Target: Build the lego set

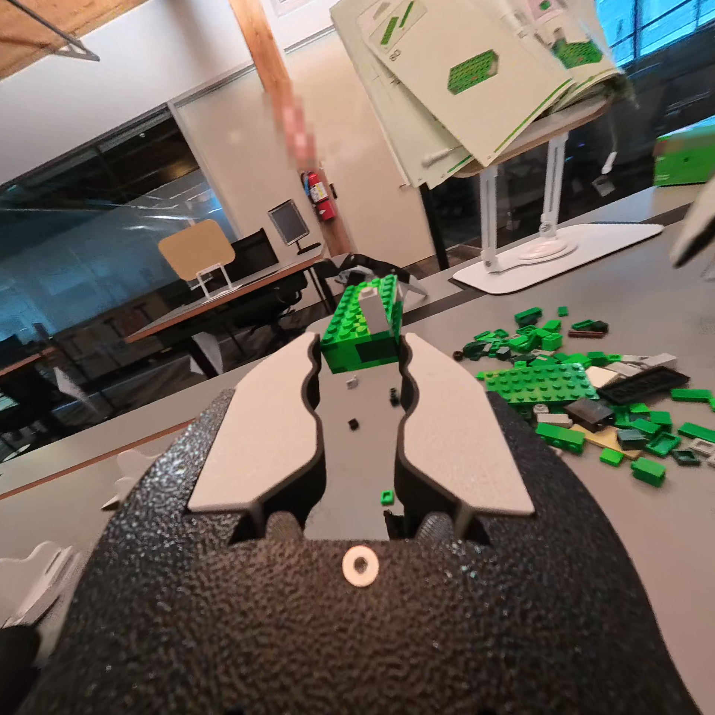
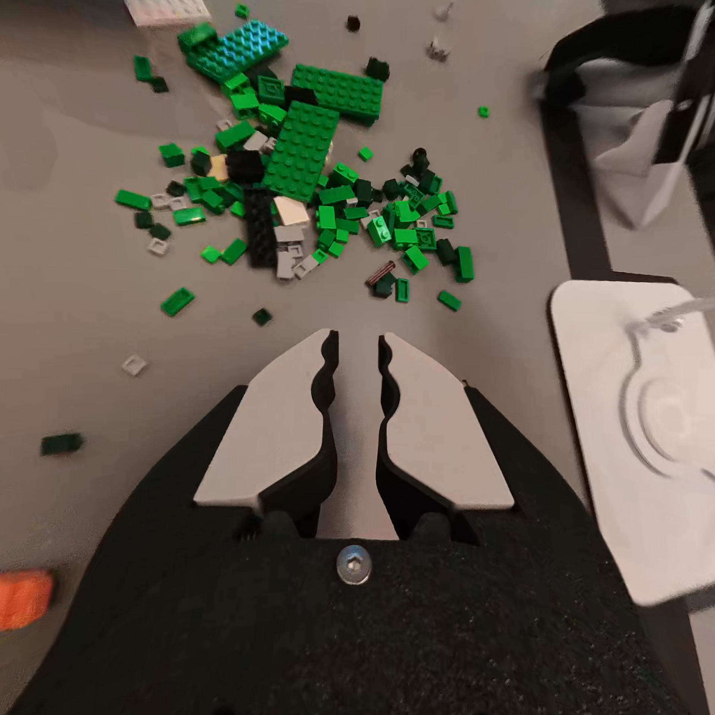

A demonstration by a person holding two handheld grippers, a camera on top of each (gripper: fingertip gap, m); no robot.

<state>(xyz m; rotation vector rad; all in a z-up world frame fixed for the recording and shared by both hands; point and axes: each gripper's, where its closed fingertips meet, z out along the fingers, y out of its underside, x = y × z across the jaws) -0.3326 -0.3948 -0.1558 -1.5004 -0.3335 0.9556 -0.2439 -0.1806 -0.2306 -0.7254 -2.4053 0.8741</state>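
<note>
Left gripper (image 1: 360, 344) clamps the green build (image 1: 358, 329); right gripper (image 2: 358, 338) empty, jaws parted.
Steady the build while picking one brick cleanly from the loose pile (image 2: 305, 174).

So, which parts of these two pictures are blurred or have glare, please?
Left wrist view: the instruction booklet at the top and the right edge are smeared by motion, while the green build at the fingers is fairly sharp. Right wrist view: the stand base and the corners are blurred; one green plate shows bluish glare.
</note>
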